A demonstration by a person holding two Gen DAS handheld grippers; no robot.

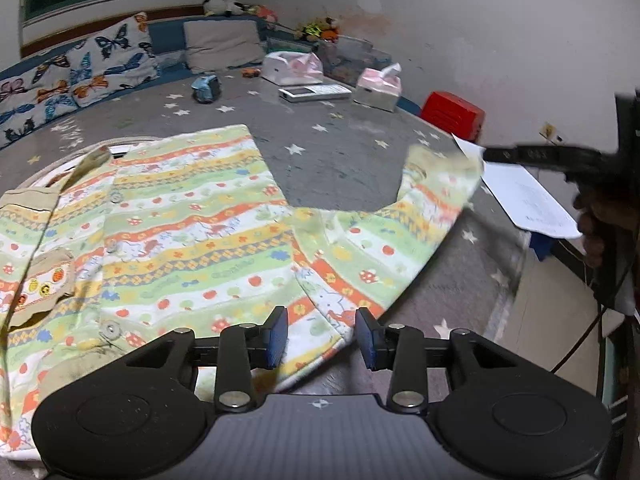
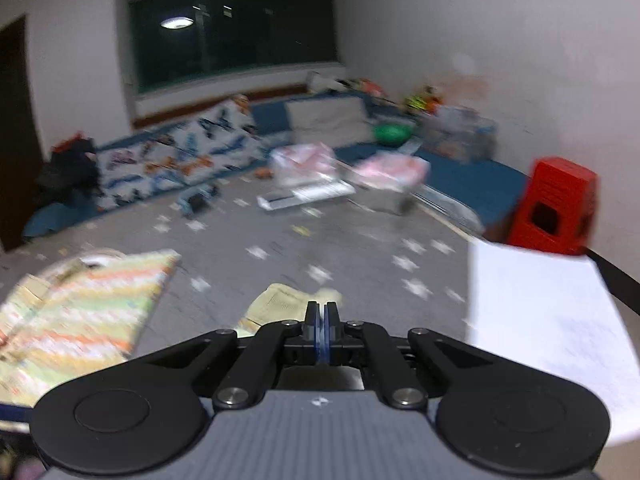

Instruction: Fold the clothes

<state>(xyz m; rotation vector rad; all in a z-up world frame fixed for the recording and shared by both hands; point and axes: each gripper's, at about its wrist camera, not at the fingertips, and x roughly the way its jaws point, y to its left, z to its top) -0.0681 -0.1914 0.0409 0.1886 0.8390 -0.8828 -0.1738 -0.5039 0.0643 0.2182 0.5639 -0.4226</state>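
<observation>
A child's striped, patterned shirt [image 1: 180, 224] lies spread on the grey star carpet [image 1: 328, 160], buttons up. My left gripper [image 1: 321, 336] is open and hovers just above the shirt's near edge by the sleeve seam. The right sleeve [image 1: 424, 208] is lifted off the carpet. My right gripper [image 1: 486, 155] is shut on the sleeve's cuff [image 2: 288, 304] and holds it up; its own view [image 2: 321, 314] is blurred. The shirt's body [image 2: 76, 312] shows at the left in that view.
A white paper sheet [image 1: 532, 200] lies at the right, by a red plastic stool [image 1: 454, 114]. Tissue boxes [image 1: 378, 88], a white device [image 1: 314, 92], a toy [image 1: 206, 88] and butterfly cushions [image 1: 80, 72] sit at the back.
</observation>
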